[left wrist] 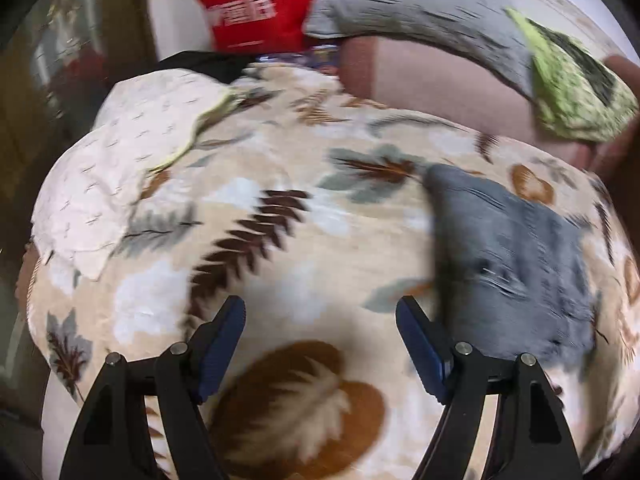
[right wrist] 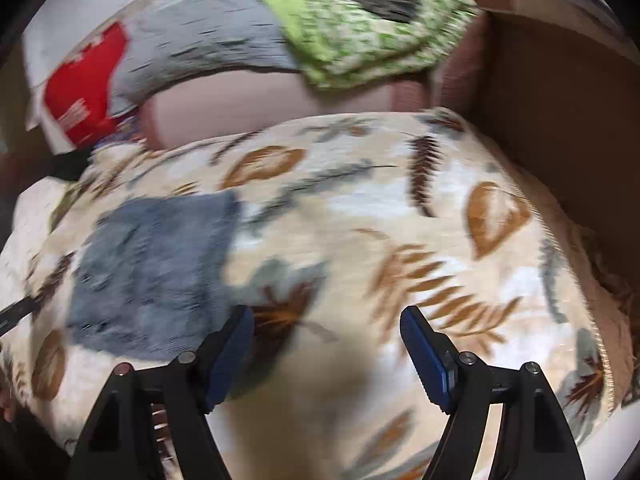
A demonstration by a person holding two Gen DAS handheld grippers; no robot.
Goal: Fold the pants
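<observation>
1. Both frames are smeared by motion blur. A grasp chosen from such a view could well land on the blanket [left wrist: 280, 160] instead of the pants [left wrist: 508, 260], since both are soft and the pants lie flat against it.

2. The left gripper [left wrist: 320, 340] is seen with its fingers [left wrist: 224, 340] spread apart and nothing between them; only blanket shows in the gap. The pants lie just beside its right-hand finger, so a closure made here would probably miss them or catch only an edge.

3. The right gripper [right wrist: 326, 352] is likewise released and empty, with its fingers [right wrist: 424, 356] held wide. The pants [right wrist: 152, 272] lie to the left of its left-hand finger, partly behind it; whether they are touched cannot be told.

4. If only one layer of cloth is pinched, the bundle may open and sag when lifted, and the fold would be lost.

5. The blanket may be dragged along if the fingers dig in too deep, which would shift the pants.

6. The pants are seen as a grey-blue, roughly rectangular patch, compact, with soft creases across the surface; they look already folded at least once, though this is a judgement. No waistband or leg can be made out through the blur.

7. The pants rest on the leaf-patterned blanket, between the two grippers. A green cloth [right wrist: 360, 28] and a red bag [left wrist: 256, 4] lie well apart at the far side.
</observation>
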